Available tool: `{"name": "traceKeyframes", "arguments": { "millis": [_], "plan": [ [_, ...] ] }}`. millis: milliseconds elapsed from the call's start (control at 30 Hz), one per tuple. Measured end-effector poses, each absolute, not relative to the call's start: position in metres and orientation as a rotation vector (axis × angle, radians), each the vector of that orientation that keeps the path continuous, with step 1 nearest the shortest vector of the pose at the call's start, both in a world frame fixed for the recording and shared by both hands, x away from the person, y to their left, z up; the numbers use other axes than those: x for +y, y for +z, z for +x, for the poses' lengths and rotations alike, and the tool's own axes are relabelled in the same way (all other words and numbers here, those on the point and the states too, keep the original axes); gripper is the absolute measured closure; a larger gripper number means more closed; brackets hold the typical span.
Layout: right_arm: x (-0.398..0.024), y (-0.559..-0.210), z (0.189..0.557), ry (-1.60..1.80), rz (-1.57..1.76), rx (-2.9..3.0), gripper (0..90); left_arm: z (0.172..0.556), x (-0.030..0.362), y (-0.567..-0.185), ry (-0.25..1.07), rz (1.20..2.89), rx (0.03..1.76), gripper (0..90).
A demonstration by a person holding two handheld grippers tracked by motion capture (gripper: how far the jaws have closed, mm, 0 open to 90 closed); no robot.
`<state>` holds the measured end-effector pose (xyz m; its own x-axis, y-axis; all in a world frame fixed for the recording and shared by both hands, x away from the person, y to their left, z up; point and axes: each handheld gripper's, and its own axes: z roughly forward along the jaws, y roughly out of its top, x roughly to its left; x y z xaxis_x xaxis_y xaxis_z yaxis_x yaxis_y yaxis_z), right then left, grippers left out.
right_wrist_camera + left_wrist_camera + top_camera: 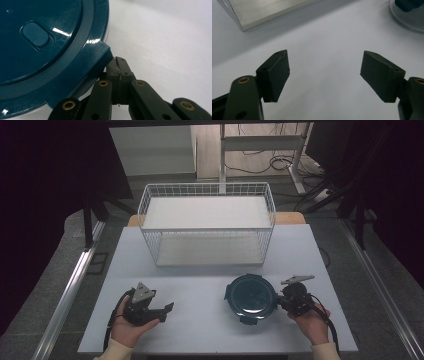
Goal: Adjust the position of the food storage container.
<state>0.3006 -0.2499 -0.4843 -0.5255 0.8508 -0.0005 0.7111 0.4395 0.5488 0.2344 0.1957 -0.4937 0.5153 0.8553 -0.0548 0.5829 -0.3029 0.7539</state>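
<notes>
Clearly, with the right gripper pressed fully closed beside a latch of the teal lid and the left gripper held open over bare table, the container could be shoved sideways.

Lid, lower right of frame: dark teal, glossy. Wire basket, upper centre: white. Table: pale grey. Grippers: black.

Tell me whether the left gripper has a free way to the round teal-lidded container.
Probably yes. The left gripper stands open, pointing across bare table toward the container, with nothing lying between them. The right gripper sits shut against the container's far side, so the near side looks free.
</notes>
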Motion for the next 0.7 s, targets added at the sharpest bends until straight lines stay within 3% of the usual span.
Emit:
{"name": "traceKeyframes", "arguments": {
  "millis": [700],
  "plan": [
    [-0.186,-0.488,0.300,0.780,1.081,2.509,90.0,0.234,0.199,-0.490,0.472,1.997,1.174,22.9]
  ]
}}
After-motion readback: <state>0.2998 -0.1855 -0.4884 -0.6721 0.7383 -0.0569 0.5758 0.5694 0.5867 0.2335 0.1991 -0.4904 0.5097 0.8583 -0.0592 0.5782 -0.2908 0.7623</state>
